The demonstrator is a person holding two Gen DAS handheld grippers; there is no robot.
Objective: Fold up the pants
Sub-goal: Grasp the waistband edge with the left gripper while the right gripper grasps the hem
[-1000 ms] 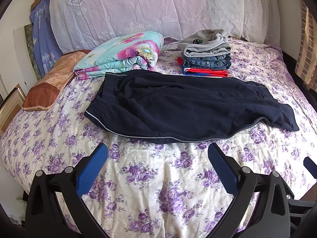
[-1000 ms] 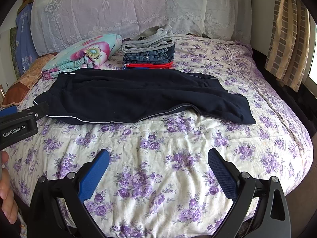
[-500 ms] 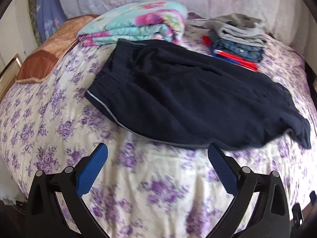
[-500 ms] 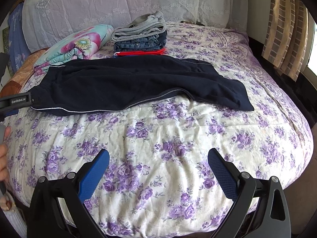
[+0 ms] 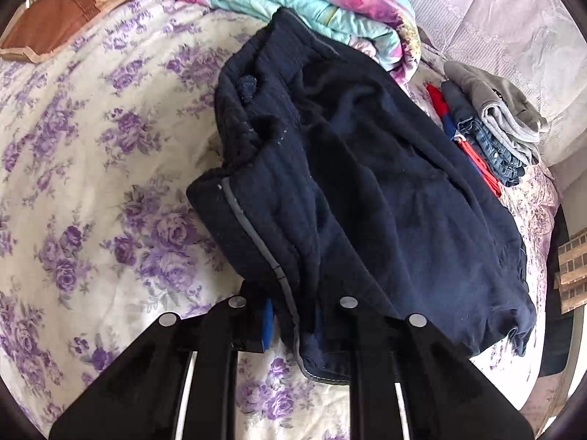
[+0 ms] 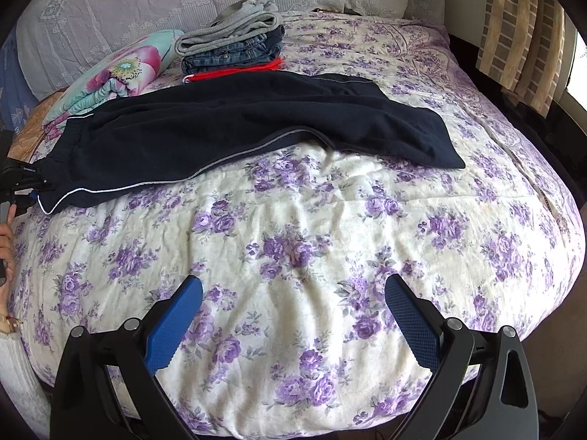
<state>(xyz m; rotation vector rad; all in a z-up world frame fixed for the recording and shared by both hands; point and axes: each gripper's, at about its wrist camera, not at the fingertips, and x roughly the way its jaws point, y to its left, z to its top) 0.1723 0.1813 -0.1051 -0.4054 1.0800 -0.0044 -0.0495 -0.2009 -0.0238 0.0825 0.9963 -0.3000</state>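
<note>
Pants (image 6: 238,124), one navy pair, lay across a floral bedspread (image 6: 312,238); behind lay one folded quilt (image 6: 117,73) and one clothes stack (image 6: 231,47). Left gripper (image 5: 293,321) was closing, waistband corner between its jaws. Right gripper (image 6: 293,319) hung wide apart, empty.

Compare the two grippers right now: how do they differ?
The left gripper is closing, with the waistband corner of the pants between its jaws; the right gripper stands wide open with nothing between its jaws.
The left is at the pants; the right hangs over bare bedspread, apart from the pants.
Both have black frames with blue pads and point down toward the bed.
</note>
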